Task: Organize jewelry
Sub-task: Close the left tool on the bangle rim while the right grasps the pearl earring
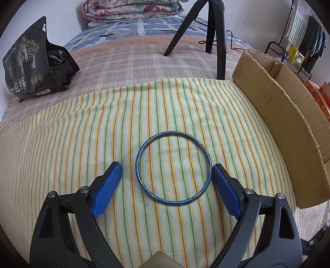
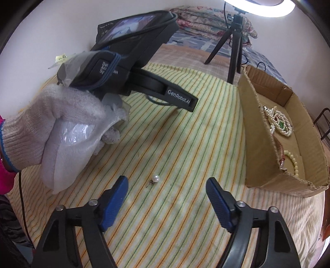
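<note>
Our left tongs (image 1: 166,181) stand apart around the blue bangle (image 1: 173,168), which lies flat on the striped cloth (image 1: 82,148); its right edge touches or nearly touches the right pad, the left pad stands clear. Our right tongs (image 2: 167,191) are also apart and empty, with the pearl stud earring (image 2: 153,179) just ahead and left of centre, its post pointing lower-left. So each hand has its own piece nearest. Farther right stands the cardboard box (image 2: 259,140) holding pearl jewelry (image 2: 278,121). Beyond, a tripod (image 1: 206,26) and folded quilts (image 1: 132,9) on the bed.
</note>
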